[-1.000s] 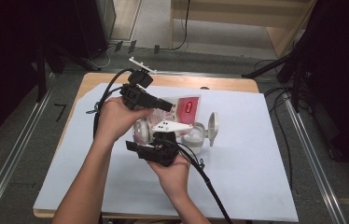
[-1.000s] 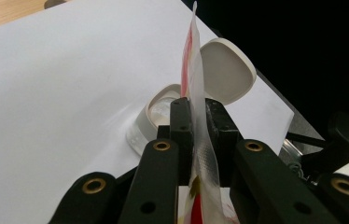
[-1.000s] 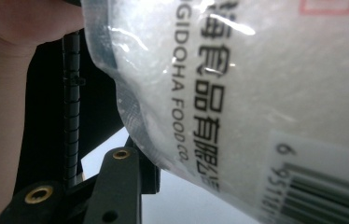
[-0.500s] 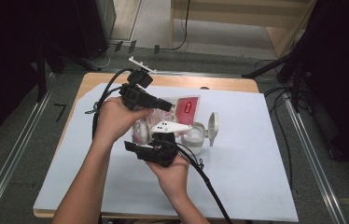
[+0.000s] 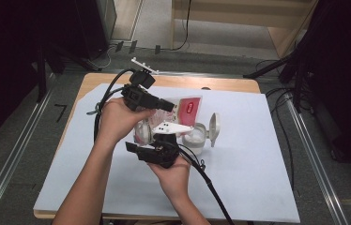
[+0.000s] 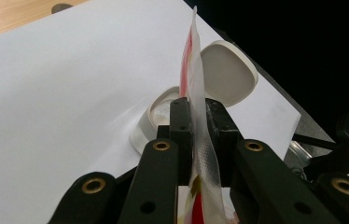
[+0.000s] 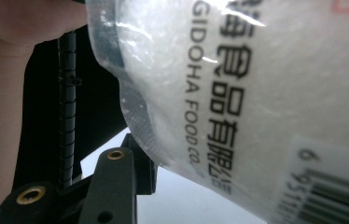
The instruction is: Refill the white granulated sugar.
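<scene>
2 grippers share 1 plastic pouch above the open white tub.

At left, the left gripper [image 6: 194,140] has its jaws clamped on the pouch's [image 6: 196,93] sealed edge, held upright over the white tub [image 5: 197,136] with its flip lid [image 5: 214,127] raised. The right gripper [image 5: 162,145] sits low against the pouch; its view shows print and a barcode cut off, 1 jaw visible, so I cannot tell its grip.
</scene>
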The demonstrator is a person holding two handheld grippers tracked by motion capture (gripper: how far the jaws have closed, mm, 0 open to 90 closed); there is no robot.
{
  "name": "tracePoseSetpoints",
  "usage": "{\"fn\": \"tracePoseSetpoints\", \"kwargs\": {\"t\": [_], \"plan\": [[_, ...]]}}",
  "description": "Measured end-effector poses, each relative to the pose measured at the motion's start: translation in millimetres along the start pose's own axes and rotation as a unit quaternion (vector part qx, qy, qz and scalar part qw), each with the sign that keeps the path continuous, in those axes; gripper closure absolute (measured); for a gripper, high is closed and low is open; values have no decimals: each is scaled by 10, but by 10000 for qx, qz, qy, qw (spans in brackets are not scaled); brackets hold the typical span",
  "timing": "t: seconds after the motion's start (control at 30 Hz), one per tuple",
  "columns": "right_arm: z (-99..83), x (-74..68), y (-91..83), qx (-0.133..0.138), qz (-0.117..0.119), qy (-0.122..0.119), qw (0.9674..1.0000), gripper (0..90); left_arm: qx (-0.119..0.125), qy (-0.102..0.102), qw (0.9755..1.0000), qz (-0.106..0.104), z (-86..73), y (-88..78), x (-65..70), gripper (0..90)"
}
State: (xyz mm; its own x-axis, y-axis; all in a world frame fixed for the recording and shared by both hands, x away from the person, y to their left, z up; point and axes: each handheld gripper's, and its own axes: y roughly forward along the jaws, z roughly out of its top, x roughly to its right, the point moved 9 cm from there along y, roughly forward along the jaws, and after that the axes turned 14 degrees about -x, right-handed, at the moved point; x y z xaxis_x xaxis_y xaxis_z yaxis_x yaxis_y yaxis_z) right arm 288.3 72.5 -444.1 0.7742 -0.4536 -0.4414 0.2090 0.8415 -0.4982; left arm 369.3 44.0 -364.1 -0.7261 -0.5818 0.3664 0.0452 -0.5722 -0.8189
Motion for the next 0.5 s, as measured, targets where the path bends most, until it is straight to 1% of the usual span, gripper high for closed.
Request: {"fn": "tracePoseSetpoints", "kwargs": {"t": [0.1, 0.3, 0.5], "plan": [[-1, 11, -4, -9, -36, -1, 10000, 614, 19, 12, 10000, -1, 4, -1, 1, 838], [-2, 20, -11, -25, -54, -8, 10000, 618, 48, -8, 10000, -23, 10, 1, 3, 839], [4, 27, -18, 10, -53, 31, 10000, 619, 70, -3, 10000, 8, 18, -1, 12, 838]]}}
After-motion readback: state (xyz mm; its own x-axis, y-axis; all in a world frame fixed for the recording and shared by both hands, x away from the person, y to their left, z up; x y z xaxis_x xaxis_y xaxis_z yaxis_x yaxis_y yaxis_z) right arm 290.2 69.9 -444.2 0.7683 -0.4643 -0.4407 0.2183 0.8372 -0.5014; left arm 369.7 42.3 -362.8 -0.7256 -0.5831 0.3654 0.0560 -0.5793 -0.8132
